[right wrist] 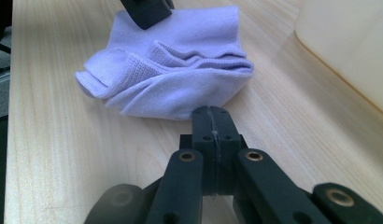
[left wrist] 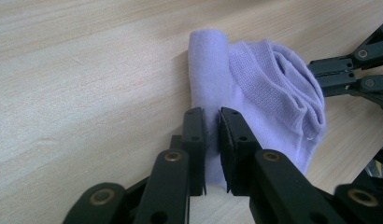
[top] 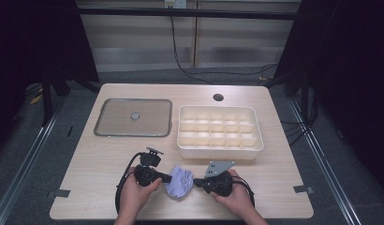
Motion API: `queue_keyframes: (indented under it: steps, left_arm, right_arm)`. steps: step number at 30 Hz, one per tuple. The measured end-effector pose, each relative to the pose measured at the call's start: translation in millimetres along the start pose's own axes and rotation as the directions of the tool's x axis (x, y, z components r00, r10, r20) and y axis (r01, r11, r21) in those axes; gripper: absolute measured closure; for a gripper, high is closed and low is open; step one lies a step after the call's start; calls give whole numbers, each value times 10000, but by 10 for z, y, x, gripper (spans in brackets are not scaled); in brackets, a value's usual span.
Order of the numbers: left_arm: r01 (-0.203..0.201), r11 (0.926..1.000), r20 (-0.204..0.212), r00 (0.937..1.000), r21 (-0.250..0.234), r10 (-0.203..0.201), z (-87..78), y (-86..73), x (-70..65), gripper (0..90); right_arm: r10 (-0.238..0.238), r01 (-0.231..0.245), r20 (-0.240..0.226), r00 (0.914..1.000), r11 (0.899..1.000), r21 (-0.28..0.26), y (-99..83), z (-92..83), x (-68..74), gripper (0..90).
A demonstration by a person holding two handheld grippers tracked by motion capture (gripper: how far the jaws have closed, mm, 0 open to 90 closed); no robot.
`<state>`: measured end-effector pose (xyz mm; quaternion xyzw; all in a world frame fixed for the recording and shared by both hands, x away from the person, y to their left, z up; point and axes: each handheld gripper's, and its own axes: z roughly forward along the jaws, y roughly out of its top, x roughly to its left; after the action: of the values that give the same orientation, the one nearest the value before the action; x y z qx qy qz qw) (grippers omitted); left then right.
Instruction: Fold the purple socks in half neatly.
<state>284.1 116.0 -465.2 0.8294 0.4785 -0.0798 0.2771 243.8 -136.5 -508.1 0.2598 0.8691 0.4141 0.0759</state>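
A folded lavender sock point(top: 179, 182) lies on the wooden table near its front edge, between the two grippers. The left gripper point(top: 170, 178) comes in from the left. In the left gripper view its jaws point(left wrist: 212, 121) pinch a fold at the near edge of the sock point(left wrist: 264, 88). The right gripper point(top: 195, 181) comes in from the right. In its own view, its jaws point(right wrist: 211, 112) are pressed together, with the tips right at the sock's point(right wrist: 180, 79) near edge. I cannot tell whether any fabric is caught between them. A hand holds each gripper.
A white box point(top: 220, 151) divided into several compartments stands just behind the grippers, right of centre; its wall point(right wrist: 348, 46) is close to the right gripper. A clear flat lid with a grey rim point(top: 134, 135) lies at the back left. Bare wood extends to both sides.
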Motion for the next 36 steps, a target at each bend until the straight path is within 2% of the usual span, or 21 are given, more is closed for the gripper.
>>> queue_keyframes:
  steps: [5,7,18,20,22,23,27,28,30,32,34,35,36]
  left_arm:
    - [-86,9999,27,10000,97,85,-3,16,-20,834]
    - [-64,10000,-22,10000,-53,64,-7,21,-40,837]
    - [-73,10000,-61,10000,-48,73,-27,39,-77,847]
    - [-218,9997,-16,9998,61,218,-38,47,-72,847]
    - [28,9998,-16,10000,-178,-29,-31,50,-96,847]
    - [-209,9998,-38,9998,-32,209,-47,56,-85,847]
    - [-193,9997,-19,9998,-129,193,-65,72,-116,848]
    - [-361,9993,4,9993,-10,361,-79,79,-109,848]
    - [-201,9997,43,9998,-147,202,-77,84,-131,848]
    - [-323,9994,15,9995,-113,323,-84,90,-136,848]
    - [-268,9995,38,9996,-156,269,-85,93,-153,848]
    - [-398,9992,58,9992,-46,399,-95,98,-151,848]
    - [-326,9994,51,9995,-130,327,-94,100,-163,848]
  right_arm:
    - [-7,7,-13,10000,10000,4,0,0,-2,900]
    - [-12,12,-5,10000,10000,5,0,0,-1,900]
    - [-29,29,5,10000,10000,-18,0,1,0,900]
    - [-75,75,67,9999,10000,-3,0,1,8,900]
    - [-34,34,17,10000,10000,-23,3,6,13,900]
    - [-54,54,-15,10000,10000,-19,6,11,16,900]
    - [-178,178,-43,9998,9998,-36,16,25,36,900]
    - [-194,194,-23,9998,9998,-41,17,27,41,900]
    - [-218,218,-25,9998,9998,-41,19,30,43,900]
    - [-198,198,-37,9998,9998,-39,19,30,41,900]
    - [-206,206,-31,9998,9998,-39,19,30,42,900]
    - [-200,200,-32,9998,9998,-37,19,29,42,900]
    - [-196,195,-39,9998,9998,-37,19,30,41,900]
